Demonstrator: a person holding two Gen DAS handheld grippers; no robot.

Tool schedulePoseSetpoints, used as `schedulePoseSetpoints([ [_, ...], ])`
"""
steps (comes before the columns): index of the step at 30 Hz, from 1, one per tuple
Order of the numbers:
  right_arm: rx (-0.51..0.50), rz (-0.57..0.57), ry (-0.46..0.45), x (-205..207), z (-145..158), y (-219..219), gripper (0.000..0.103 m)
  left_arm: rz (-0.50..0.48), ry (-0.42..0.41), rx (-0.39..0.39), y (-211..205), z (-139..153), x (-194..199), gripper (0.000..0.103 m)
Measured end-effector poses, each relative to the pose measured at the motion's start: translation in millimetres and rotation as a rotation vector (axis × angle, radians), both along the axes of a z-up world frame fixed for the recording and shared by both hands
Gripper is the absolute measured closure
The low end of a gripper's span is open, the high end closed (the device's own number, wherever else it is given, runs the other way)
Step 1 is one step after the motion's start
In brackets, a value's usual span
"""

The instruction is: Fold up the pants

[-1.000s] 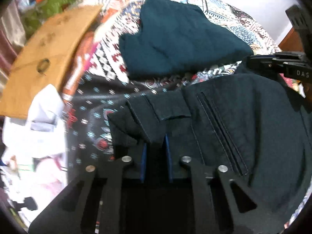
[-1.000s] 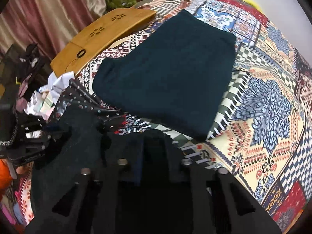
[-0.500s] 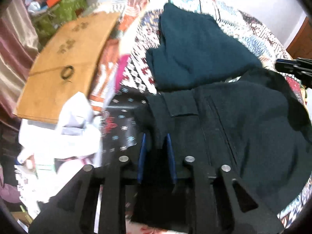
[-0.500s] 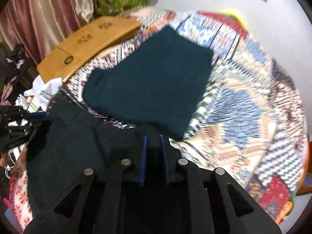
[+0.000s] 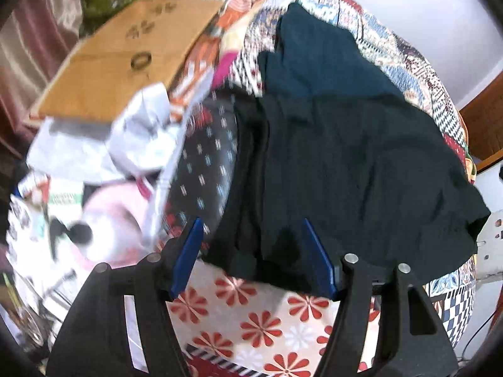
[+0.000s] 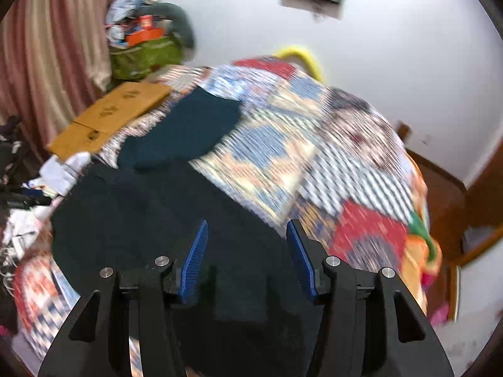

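Note:
Black pants (image 5: 352,169) lie spread on the patterned bed cover, and they also show in the right wrist view (image 6: 151,213). My left gripper (image 5: 251,245) is open, its blue pads wide apart over the pants' near edge, holding nothing. My right gripper (image 6: 246,242) is open too, hovering above the black cloth. A folded dark teal garment (image 5: 320,56) lies just beyond the pants, and it shows in the right wrist view (image 6: 188,128) as well. Both views are motion-blurred.
A wooden board (image 5: 125,59) lies at the bed's far left, with white clothes and papers (image 5: 103,147) heaped beside it. A green bag (image 6: 144,56) stands by the curtain. The patchwork cover (image 6: 314,163) stretches right toward a wooden bed frame (image 6: 452,194).
Both grippers were shut on the pants' edge and have opened, letting the cloth drop onto the bed. Both have pulled back and risen.

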State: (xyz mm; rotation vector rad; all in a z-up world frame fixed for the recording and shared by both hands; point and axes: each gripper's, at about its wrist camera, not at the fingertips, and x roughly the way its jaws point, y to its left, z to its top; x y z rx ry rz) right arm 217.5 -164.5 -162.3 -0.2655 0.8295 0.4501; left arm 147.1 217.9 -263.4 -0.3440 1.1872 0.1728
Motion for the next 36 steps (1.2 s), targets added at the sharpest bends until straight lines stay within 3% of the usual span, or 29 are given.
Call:
schedulePoseSetpoints([
  [3,-0.003,-0.088,0.027,-15.8,-13.2,-36.8,0.055,-0.01,0.026,-0.042,-12.8,-14.6,-3.3,0.038],
  [6,0.057,-0.148,0.11,-29.1,-28.7,-67.4,0.055,0.001,0.04,-0.07,-22.4,-26.1,-3.4,0.039],
  [8,0.089,-0.156,0.146,-37.5,-35.4,-75.5,0.055,0.018,0.042,-0.088,-26.7,-33.6,-0.9,0.048],
  [10,0.107,-0.147,0.164,-43.0,-38.6,-73.5,0.055,0.025,0.038,-0.055,-31.0,-34.5,0.8,0.072],
  [13,0.16,-0.1,0.189,-50.2,-40.0,-60.4,0.055,0.006,0.036,0.041,-46.0,-33.0,5.8,0.082],
  [17,0.204,0.002,0.207,-55.4,-43.4,-29.6,0.055,-0.023,0.013,0.138,-59.7,-23.7,5.8,0.086],
  [24,0.152,0.148,0.167,-49.1,-56.3,35.7,0.055,-0.018,-0.048,0.159,-45.7,0.1,1.3,0.087],
  [26,0.156,0.182,0.15,-48.0,-56.6,46.3,0.066,0.002,-0.076,0.146,-37.6,8.0,-0.8,0.087],
  [28,0.157,0.196,0.154,-44.8,-56.2,51.3,0.093,0.013,-0.1,0.153,-32.5,16.7,-2.3,0.087],
  [36,0.2,0.268,0.113,-64.6,-28.6,48.0,0.097,0.028,-0.17,0.23,-22.6,51.2,-12.6,0.087],
])
